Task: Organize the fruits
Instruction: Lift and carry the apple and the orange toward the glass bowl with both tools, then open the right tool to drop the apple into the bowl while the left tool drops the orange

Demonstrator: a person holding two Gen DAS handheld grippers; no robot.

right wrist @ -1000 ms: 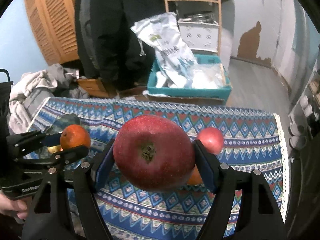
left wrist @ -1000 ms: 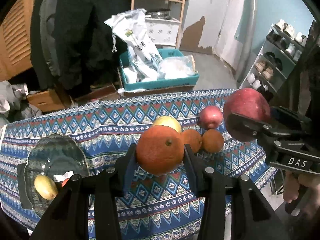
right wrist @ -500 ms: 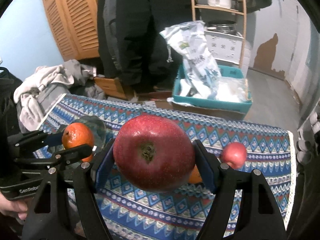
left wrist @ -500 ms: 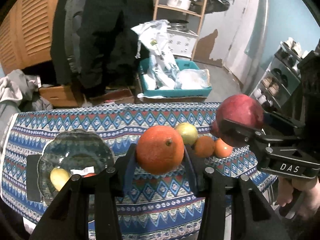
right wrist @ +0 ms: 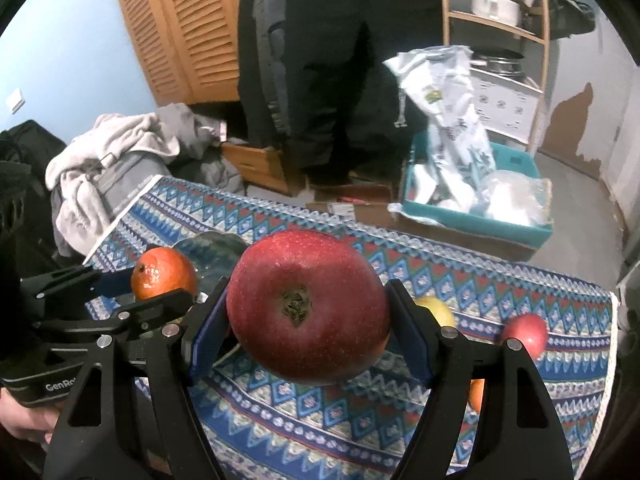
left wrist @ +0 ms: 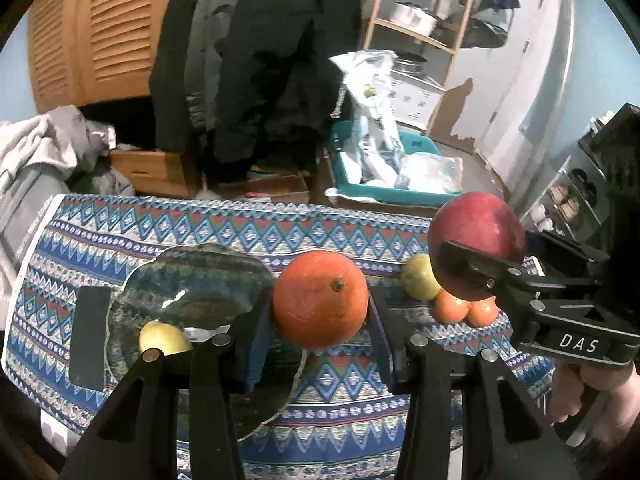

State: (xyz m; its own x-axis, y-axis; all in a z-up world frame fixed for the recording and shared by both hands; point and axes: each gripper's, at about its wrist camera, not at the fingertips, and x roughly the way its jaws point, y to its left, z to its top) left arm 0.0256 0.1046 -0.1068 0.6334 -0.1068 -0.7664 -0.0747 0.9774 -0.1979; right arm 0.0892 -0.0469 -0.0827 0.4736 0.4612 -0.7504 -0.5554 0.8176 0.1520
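Observation:
My left gripper (left wrist: 320, 308) is shut on an orange (left wrist: 321, 298), held above the table just right of a glass plate (left wrist: 200, 272) that holds a yellow fruit (left wrist: 165, 338). My right gripper (right wrist: 308, 312) is shut on a big red apple (right wrist: 308, 308), held above the table; it shows at the right in the left wrist view (left wrist: 476, 244). On the cloth lie a yellow-green fruit (left wrist: 420, 283), two small oranges (left wrist: 452, 307) and a small red apple (right wrist: 525, 335). The left gripper with its orange (right wrist: 163, 272) shows at the left in the right wrist view.
The table carries a blue patterned cloth (left wrist: 280, 232). Behind it stand a teal crate with bags (left wrist: 384, 176), cardboard boxes (left wrist: 156, 168), hanging dark coats (left wrist: 264, 52) and a wooden shelf (left wrist: 420, 32). A pile of clothes (right wrist: 112, 160) lies at the left.
Both grippers have swung left, each still holding its fruit. The plate now lies right under the left gripper, and the loose fruits have shifted to the right in view.

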